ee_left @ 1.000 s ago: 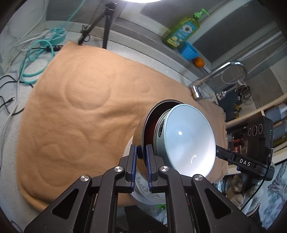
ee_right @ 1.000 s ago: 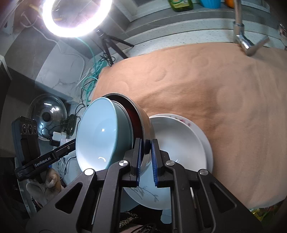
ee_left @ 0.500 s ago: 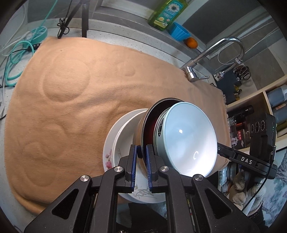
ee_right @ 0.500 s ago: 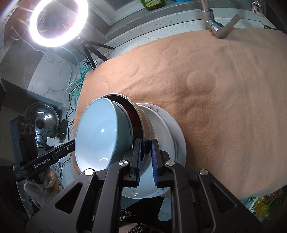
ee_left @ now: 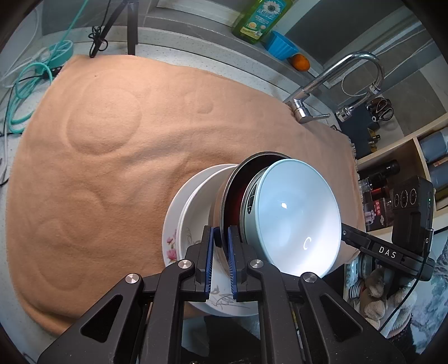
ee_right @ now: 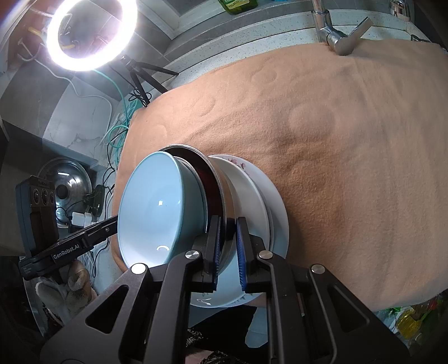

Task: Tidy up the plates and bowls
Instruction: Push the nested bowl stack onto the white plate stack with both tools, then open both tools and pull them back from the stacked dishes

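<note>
Both claws are clamped on the same thing: the rim of a steel bowl (ee_left: pixel 233 179) with a dark red inside, one claw on each side of it. A pale blue bowl (ee_left: pixel 296 215) is nested inside the steel one, and the pair is tipped up on edge over a stack of white plates (ee_left: pixel 193 212) with little flower prints. The plates sit at the near edge of the counter.

The left claw (ee_left: pixel 221 252) has its blue pads squeezed almost together with the steel rim pinched between them. Same for the right claw (ee_right: pixel 227 243), nearly closed on the rim from the opposite side. Whether the steel bowl actually touches the plates, I can't tell.

In the left wrist view you get the pink flower on the plate rim, plus the other gripper's black body poking in at the right edge. That view also catches the shelves on the right and an orange (ee_left: pixel 301 62) next to a small blue cup (ee_left: pixel 281 48) on the back ledge.

The right wrist view shows stuff the left one doesn't: a big ring light (ee_right: pixel 89 33) on a tripod, and a steel pot lid (ee_right: pixel 65 182) down low on the left.

The counter is covered by an orange-tan fleece cloth (ee_left: pixel 112 156) full of round dents. A chrome faucet (ee_left: pixel 330 84) stands at the far edge, with a green dish soap bottle (ee_left: pixel 260 19) on the ledge behind. Teal cables (ee_left: pixel 30 92) are bunched at the cloth's far left corner.
</note>
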`<move>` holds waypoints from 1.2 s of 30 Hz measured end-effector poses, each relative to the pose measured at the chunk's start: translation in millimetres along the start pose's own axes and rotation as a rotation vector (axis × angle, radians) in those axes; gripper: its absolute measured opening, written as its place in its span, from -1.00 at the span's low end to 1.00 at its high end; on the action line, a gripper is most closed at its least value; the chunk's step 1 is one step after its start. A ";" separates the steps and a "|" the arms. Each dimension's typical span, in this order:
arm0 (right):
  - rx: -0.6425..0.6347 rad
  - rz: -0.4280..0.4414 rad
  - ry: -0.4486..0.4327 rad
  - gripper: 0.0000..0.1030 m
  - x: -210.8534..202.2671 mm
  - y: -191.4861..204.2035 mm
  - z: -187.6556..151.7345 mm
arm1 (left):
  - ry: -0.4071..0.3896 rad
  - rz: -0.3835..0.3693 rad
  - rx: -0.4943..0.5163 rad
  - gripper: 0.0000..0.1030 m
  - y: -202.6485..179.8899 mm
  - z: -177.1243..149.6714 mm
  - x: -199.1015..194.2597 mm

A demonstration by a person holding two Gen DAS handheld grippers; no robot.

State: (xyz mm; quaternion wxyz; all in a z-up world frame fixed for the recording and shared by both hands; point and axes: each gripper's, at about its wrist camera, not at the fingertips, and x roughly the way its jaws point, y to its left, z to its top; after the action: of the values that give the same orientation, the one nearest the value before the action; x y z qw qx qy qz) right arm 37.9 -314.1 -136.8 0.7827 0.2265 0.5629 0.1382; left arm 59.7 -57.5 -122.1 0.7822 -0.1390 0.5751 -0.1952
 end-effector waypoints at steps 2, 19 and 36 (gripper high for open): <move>0.000 0.000 0.000 -0.77 -0.2 0.4 -0.6 | 0.000 -0.001 0.001 -0.84 0.3 0.1 -0.1; -0.003 -0.012 -0.025 -0.72 -8.3 2.1 -6.0 | -0.028 0.007 -0.003 -0.73 4.0 -5.0 -8.6; -0.107 -0.119 -0.148 -0.19 -47.3 27.1 -40.7 | -0.122 0.085 0.105 -0.73 -16.9 -37.0 -41.4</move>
State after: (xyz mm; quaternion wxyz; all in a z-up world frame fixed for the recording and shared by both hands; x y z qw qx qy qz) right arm -14.9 -305.0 -94.9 0.8401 0.1601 0.5077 0.1042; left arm 11.1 -53.0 -90.6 0.8296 -0.0848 0.5206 -0.1832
